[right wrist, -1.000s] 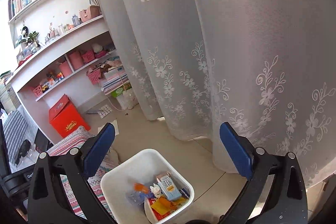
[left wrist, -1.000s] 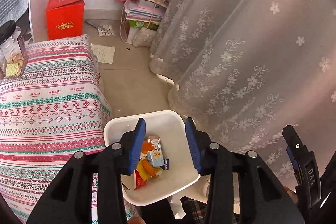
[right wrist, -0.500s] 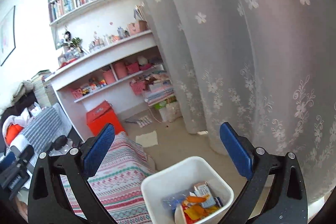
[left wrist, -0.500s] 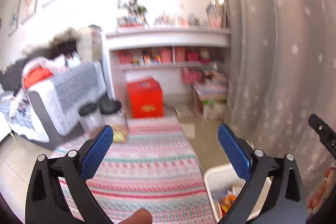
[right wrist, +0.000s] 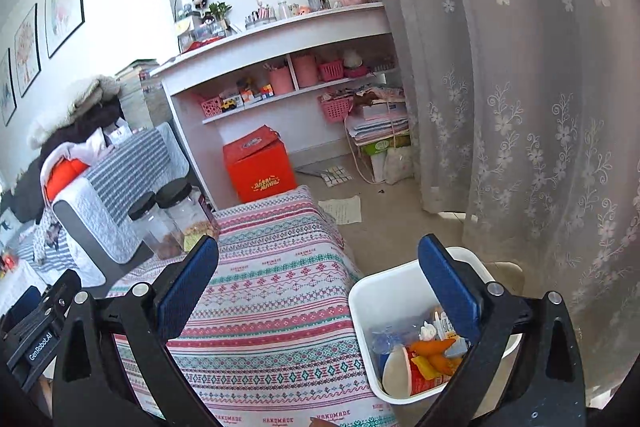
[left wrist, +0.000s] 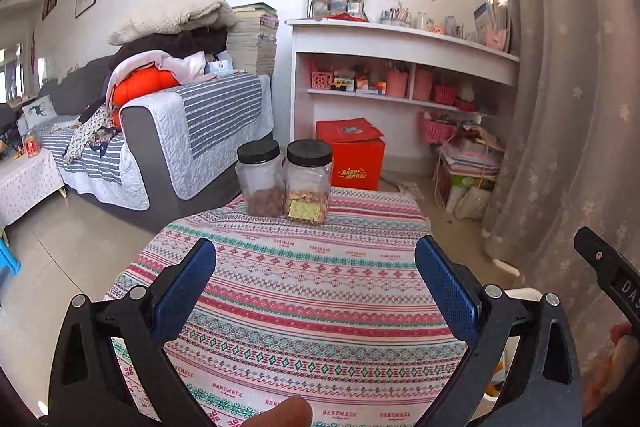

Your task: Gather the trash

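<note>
Trash sat piled in the white bin (right wrist: 362, 301) on the floor, just beside the tabletop's right edge: a cup, a small carton, orange and yellow wrappers. I held the left tool (left wrist: 316, 291) level over the striped cloth (left wrist: 304, 291), fingers spread wide with nothing between them. The right tool (right wrist: 318, 287) was released too, tipped downward and straddling the tabletop's edge and the bin, its right pad (right wrist: 448, 287) over the bin's rim. From the left view I could only catch a sliver of the bin behind the left tool's right finger.

Apart from two black-lidded jars (left wrist: 286, 183) standing side by side at the far end, I saw nothing on the cloth, so I judged the collecting close to finished. To do this step well I would sweep both cameras slowly across the cloth and along its edges before calling it done, leave the jars alone since they held food, and look at the paper sheet (right wrist: 342, 209) lying on the floor past the tabletop's far corner. If it counted as trash, the right tool was nearer; I would approach it low and pinch an edge.
</note>
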`<control>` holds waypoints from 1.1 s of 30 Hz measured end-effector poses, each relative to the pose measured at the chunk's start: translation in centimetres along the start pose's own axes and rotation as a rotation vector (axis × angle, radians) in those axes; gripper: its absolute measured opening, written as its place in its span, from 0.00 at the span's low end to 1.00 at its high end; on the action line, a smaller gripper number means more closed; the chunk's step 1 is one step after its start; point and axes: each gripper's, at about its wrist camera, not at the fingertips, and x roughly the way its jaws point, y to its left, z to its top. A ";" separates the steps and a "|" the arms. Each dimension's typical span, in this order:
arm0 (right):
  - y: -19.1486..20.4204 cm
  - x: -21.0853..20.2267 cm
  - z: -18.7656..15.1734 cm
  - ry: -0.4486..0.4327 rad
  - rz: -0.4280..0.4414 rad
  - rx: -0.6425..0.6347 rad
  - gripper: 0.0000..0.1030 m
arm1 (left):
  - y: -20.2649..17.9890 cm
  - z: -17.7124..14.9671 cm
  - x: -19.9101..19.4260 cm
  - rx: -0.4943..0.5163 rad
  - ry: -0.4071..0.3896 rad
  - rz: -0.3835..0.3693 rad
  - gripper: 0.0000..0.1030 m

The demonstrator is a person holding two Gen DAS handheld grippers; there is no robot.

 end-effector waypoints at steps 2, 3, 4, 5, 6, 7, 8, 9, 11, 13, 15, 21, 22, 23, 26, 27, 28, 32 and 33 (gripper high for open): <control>0.5 0.8 -0.5 0.027 -0.013 -0.009 0.93 | 0.5 -0.3 0.6 -0.007 0.022 0.011 0.94; 0.8 1.2 -0.6 0.036 -0.024 -0.018 0.93 | 1.0 -0.4 1.1 -0.019 0.050 0.002 0.94; 1.1 1.5 -0.8 0.045 -0.031 -0.029 0.93 | 1.4 -0.4 1.6 -0.038 0.083 -0.008 0.94; 1.3 1.7 -1.0 0.055 -0.030 -0.038 0.93 | 1.7 -0.5 1.9 -0.057 0.106 -0.014 0.94; 1.6 2.0 -1.2 0.064 -0.028 -0.048 0.93 | 1.9 -0.6 2.2 -0.069 0.122 -0.015 0.94; 1.8 2.1 -1.3 0.071 -0.029 -0.060 0.93 | 2.0 -0.7 2.5 -0.072 0.134 -0.008 0.94; 2.0 2.3 -1.4 0.075 -0.033 -0.072 0.93 | 2.0 -0.8 2.6 -0.069 0.142 0.000 0.94; 2.1 2.3 -1.4 0.076 -0.034 -0.081 0.93 | 1.9 -1.0 2.8 -0.065 0.147 0.008 0.94; 2.4 2.4 -1.5 0.080 -0.034 -0.093 0.93 | 1.8 -1.1 2.8 -0.064 0.153 0.017 0.94; 2.5 2.5 -1.6 0.086 -0.038 -0.100 0.93 | 1.6 -1.3 2.9 -0.067 0.160 0.018 0.94; 2.3 2.7 -1.6 0.095 -0.041 -0.101 0.93 | 1.5 -1.4 3.0 -0.066 0.164 0.017 0.94; 2.3 3.0 -1.8 0.109 -0.054 -0.109 0.93 | 0.8 -1.5 2.8 -0.053 0.166 0.013 0.94; 2.3 3.0 -1.8 0.109 -0.056 -0.110 0.93 | 0.7 -1.4 2.8 -0.053 0.165 0.013 0.94; 2.3 3.0 -1.9 0.109 -0.057 -0.111 0.93 | 0.6 -1.4 2.8 -0.052 0.163 0.015 0.94; 2.3 3.0 -1.9 0.108 -0.060 -0.114 0.93 | 0.6 -1.4 2.8 -0.051 0.165 0.017 0.94; 2.3 3.0 -1.9 0.108 -0.060 -0.115 0.93 | 0.6 -1.4 2.9 -0.052 0.167 0.018 0.94; 2.3 3.1 -1.9 0.108 -0.061 -0.116 0.93 | 0.6 -1.5 2.9 -0.052 0.169 0.018 0.94; 2.1 3.1 -1.9 0.111 -0.058 -0.117 0.93 | 0.6 -1.6 3.0 -0.053 0.178 0.017 0.94; 2.0 3.1 -1.9 0.111 -0.056 -0.118 0.93 | 0.7 -1.5 3.1 -0.054 0.179 0.016 0.94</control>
